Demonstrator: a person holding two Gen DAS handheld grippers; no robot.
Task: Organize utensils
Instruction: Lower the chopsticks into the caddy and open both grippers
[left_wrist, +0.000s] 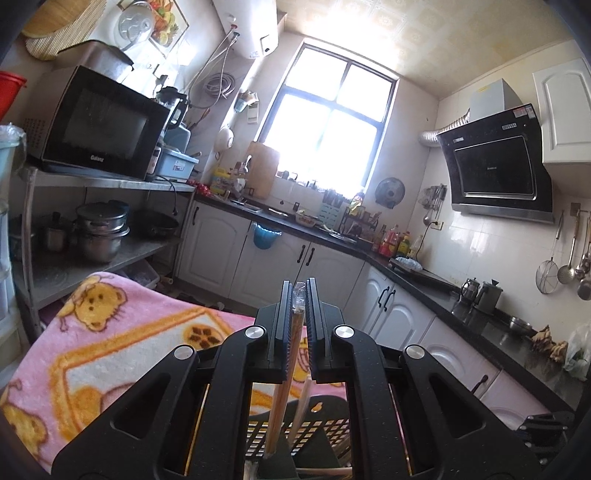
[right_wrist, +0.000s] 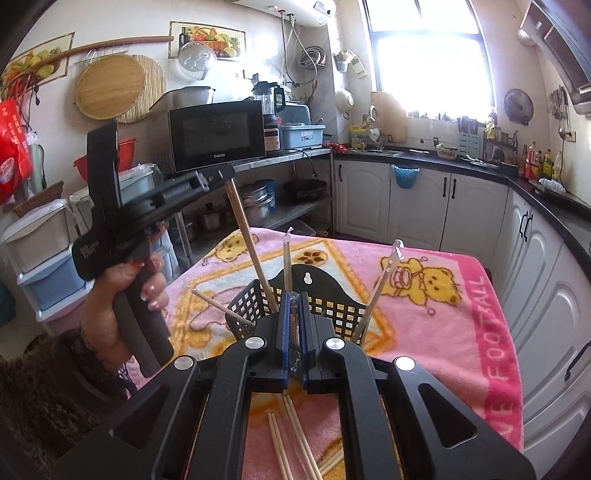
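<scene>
- Loose chopsticks (right_wrist: 291, 439) lie nearest the right wrist camera, scattered flat on the pink bear blanket (right_wrist: 436, 325) that covers the counter — by my reading, the pile not yet sorted.
- Right gripper (right_wrist: 293, 325) has its fingers pressed nearly together, pinching one plastic-wrapped chopstick (right_wrist: 293, 321) upright in front of the black perforated basket (right_wrist: 325, 295); held vertical, it seems ready to go in point-down.
- Several chopsticks already stand in the basket, leaning outward against its rim — one wrapped stick (right_wrist: 376, 291) tilts right, another (right_wrist: 287, 266) stands almost straight.
- Left gripper (left_wrist: 296, 310) is raised above the basket, fingers closed on a pair of wooden chopsticks (left_wrist: 284, 373) near the top end, the wrapper tip poking out between them.
- That pair slopes down with its lower end inside the basket (left_wrist: 295, 435), so gripping it high probably lets it be steered in among the others.
- Left hand (right_wrist: 125, 295) wraps the gripper's handle, tilting the tool so that the stick slants inward.
</scene>
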